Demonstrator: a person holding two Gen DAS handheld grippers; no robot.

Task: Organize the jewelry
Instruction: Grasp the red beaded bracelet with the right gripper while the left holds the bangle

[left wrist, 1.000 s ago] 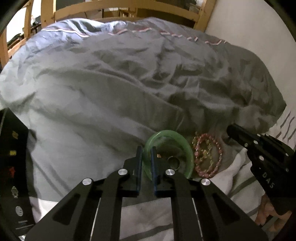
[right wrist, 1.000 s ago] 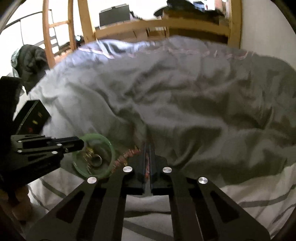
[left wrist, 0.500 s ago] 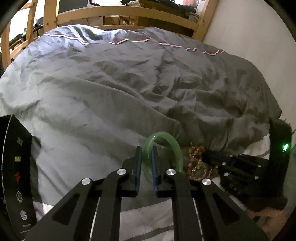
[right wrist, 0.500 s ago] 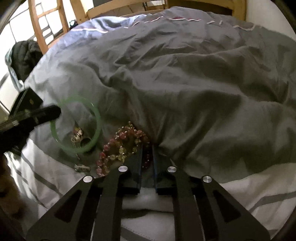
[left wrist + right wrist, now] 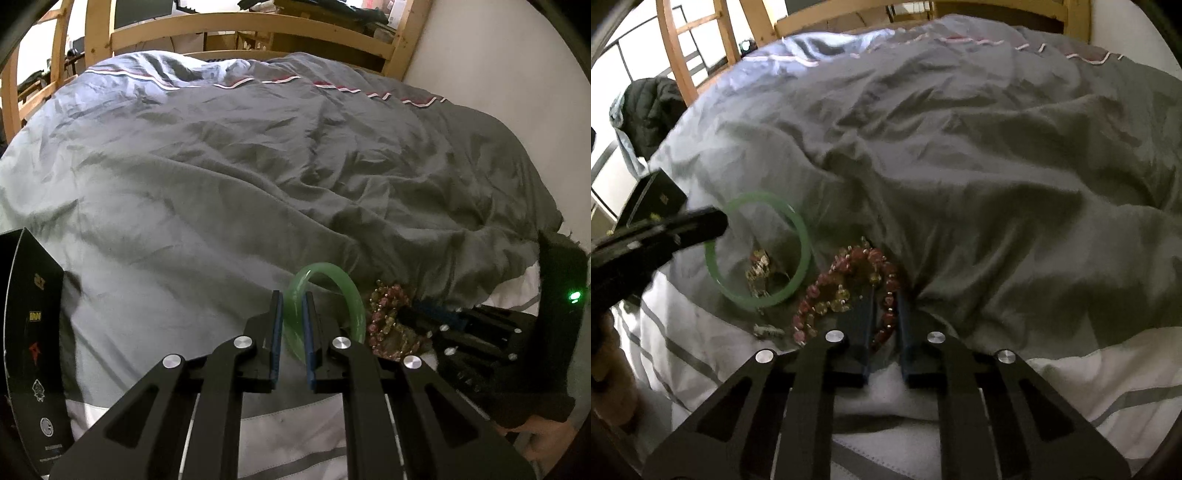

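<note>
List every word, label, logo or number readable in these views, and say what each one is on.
No text can be read for certain.
Black box, left wrist view: a column of small logos, one yellow, one red, pale ones below; none legible.
Same box, bottom edge: tiny print, too small to read.
Right hand-held gripper, left wrist view: faint marks on its body, too dark to read.
Green bangle and bead bracelets: no markings visible.

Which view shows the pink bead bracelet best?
Right wrist: the pink bead bracelet lies in nearly full view, one side between the right tool fingers. Left wrist shows only a bunched edge beside the green bangle, partly hidden.
</note>
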